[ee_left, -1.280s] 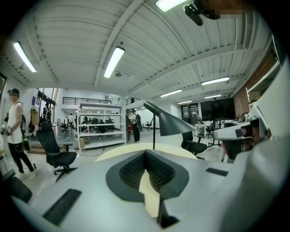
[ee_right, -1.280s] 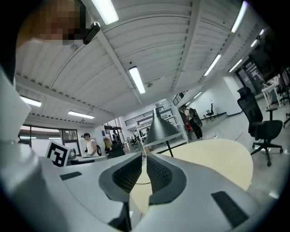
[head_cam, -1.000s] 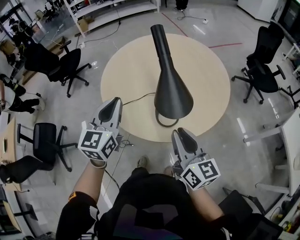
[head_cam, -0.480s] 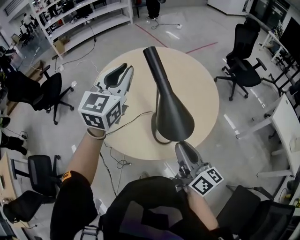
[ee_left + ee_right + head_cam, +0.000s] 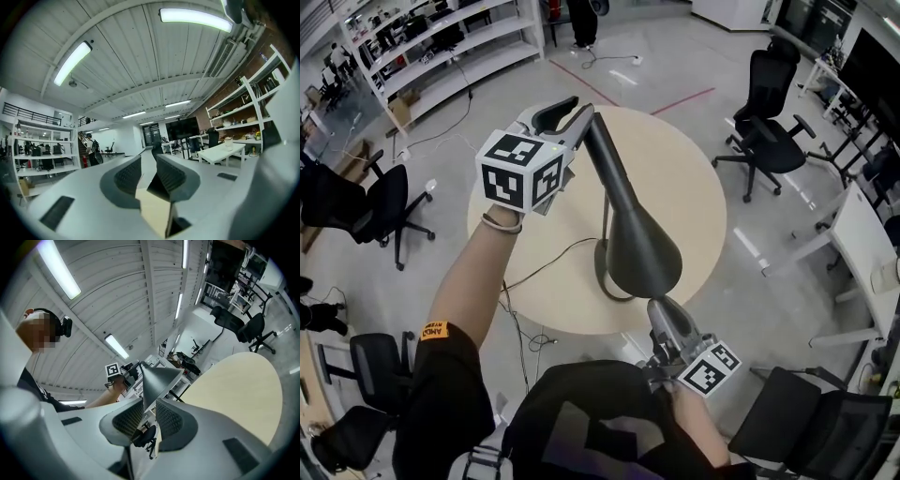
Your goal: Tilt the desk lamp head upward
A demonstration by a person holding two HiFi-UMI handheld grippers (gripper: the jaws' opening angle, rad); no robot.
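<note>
A black desk lamp stands on a round beige table (image 5: pixel 698 183). Its cone-shaped head (image 5: pixel 642 246) points down, and its long neck (image 5: pixel 605 155) slants up to the left. My left gripper (image 5: pixel 572 111) is raised beside the upper end of the neck, jaws close together with nothing between them. The left gripper view shows its fingertips (image 5: pixel 149 161) and only the room beyond. My right gripper (image 5: pixel 660 307) is low at the table's near edge, tips just under the shade's rim, shut. The shade (image 5: pixel 157 380) looms behind its jaws (image 5: pixel 149 408).
The lamp's ring base (image 5: pixel 602 272) and its cable (image 5: pixel 546 259) lie on the table. Black office chairs stand at the right (image 5: pixel 769 131) and the left (image 5: pixel 366 202). White shelving (image 5: pixel 441 47) lines the back and a white desk (image 5: pixel 862 248) stands at the right.
My left gripper has risen from the table's near edge to the top of the lamp's neck. The right gripper has stayed low below the shade.
</note>
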